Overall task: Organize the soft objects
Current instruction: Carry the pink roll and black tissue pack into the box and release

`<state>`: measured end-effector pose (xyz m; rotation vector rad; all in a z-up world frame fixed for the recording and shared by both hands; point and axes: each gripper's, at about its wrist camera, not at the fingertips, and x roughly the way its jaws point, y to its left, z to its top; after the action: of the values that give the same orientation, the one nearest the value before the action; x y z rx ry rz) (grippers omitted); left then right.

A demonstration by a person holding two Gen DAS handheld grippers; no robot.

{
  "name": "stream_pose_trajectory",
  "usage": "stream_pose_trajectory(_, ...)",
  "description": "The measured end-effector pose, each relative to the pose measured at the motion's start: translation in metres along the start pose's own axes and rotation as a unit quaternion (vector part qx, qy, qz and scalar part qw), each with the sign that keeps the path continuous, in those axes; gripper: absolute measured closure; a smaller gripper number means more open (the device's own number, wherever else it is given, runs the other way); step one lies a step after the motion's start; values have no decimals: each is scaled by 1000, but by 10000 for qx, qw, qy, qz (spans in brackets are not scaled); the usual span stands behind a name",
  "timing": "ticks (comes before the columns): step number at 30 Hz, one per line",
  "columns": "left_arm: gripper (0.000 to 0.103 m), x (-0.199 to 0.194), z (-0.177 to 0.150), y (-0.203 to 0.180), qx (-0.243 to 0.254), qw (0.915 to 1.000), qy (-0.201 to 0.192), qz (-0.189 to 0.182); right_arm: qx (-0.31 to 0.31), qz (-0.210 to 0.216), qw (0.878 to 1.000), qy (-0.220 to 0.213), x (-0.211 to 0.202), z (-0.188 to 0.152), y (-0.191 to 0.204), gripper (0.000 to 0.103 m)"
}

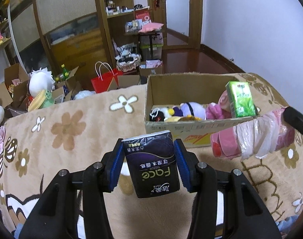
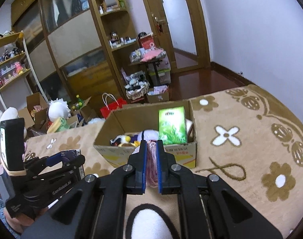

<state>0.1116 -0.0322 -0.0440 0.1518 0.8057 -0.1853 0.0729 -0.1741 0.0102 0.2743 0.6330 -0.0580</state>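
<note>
Cardboard box (image 1: pixel 191 133) stands open on the floral blanket (image 1: pixel 71 119), already holding plush toys (image 1: pixel 181 111) along its floor and a green tissue pack (image 1: pixel 242 99) upright against its right end; no lid or flap obstructs the opening. Left gripper (image 1: pixel 149 159) holds a dark tissue pack (image 1: pixel 151 163) upright between its blue pads (image 1: pixel 117 165), jaws roughly half open and pressed on both sides of the pack, clear above the blanket and short of the box's near wall. Right gripper (image 2: pixel 151 159) is closed almost fully on a pink soft item wrapped in clear plastic (image 1: pixel 257 141); most of it hangs out sideways beyond the jaws, near the box's front right corner.

Assessment: the step in hand appears to be carrying both items to the box. Recommended: clear the near wall before lowering; set the dark pack in the free space left of centre, upright; bring the pink bundle in beside the green pack without toppling it; release only once each item rests on the contents; one hand at a time, since the two grippers are close.
</note>
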Motion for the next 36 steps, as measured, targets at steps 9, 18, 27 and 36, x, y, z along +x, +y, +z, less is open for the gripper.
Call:
stream_pose_trajectory(9,55,-10,27,-6,161,9991,-391,66,-93,175,9984,-532,-22,35,13,94)
stream_pose_trajectory(18,55,3,68,-14,242,9974,-676,63,-184,277,9979,-548,14,58,16,94)
stream_pose_trajectory(27,55,47,92,-23,363,9972,-653,-4,-281,276,9986,-351,68,64,10,94)
stream_pose_trajectory(36,54,86,85,-29,327,9991,-223,-150,-184,419,9989,-47,105,57,2,94)
